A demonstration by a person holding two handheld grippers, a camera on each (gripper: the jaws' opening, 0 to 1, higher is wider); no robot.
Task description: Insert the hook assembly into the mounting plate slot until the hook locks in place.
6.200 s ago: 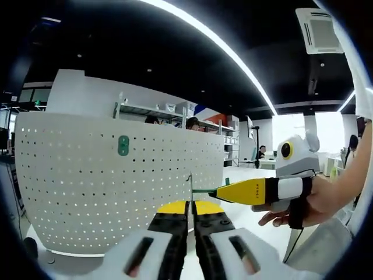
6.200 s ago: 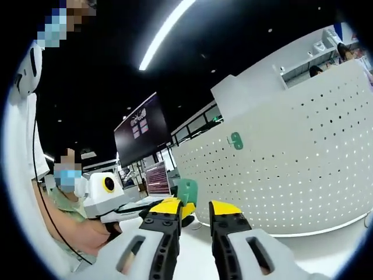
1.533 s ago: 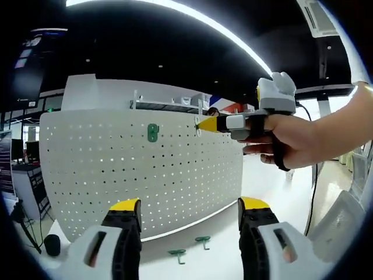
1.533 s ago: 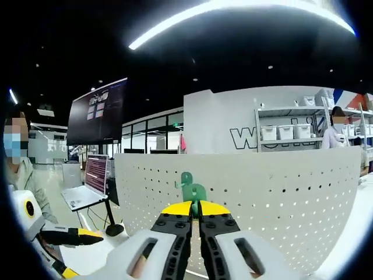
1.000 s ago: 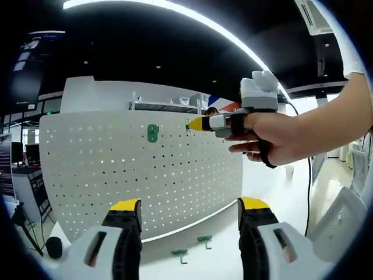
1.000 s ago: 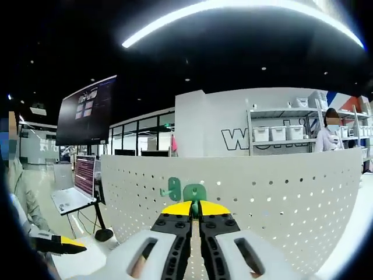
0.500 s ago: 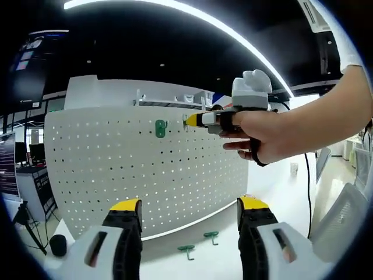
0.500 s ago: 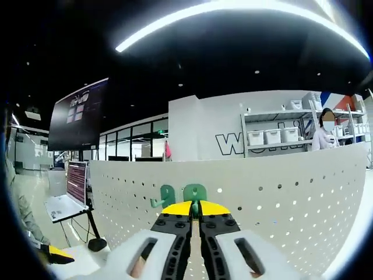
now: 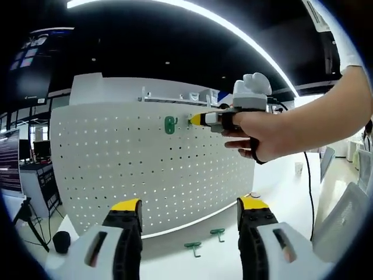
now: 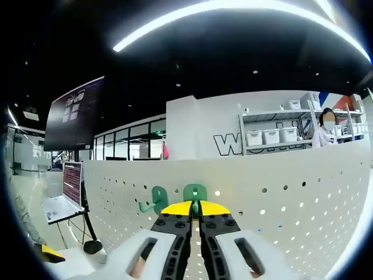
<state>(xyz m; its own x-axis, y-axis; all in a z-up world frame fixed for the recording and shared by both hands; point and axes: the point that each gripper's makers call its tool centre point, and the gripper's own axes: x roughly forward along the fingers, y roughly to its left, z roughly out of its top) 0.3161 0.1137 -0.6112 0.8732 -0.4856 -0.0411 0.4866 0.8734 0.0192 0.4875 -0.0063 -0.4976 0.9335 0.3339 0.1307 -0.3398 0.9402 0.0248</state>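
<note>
The left gripper view looks from well back, level at the upright white perforated metal board (image 9: 151,169). The right gripper view sits close against that board's top edge (image 10: 280,192). Both share the mounted green plastic hook (image 9: 170,124) (image 10: 156,199).

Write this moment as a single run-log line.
right gripper: shut on green hook at pegboard | left gripper: open | spare hooks: table

pegboard (image 9: 145,163) blocks ahead | mounted hook (image 10: 152,200) beside tongs (image 10: 195,207), seemingly close
</note>
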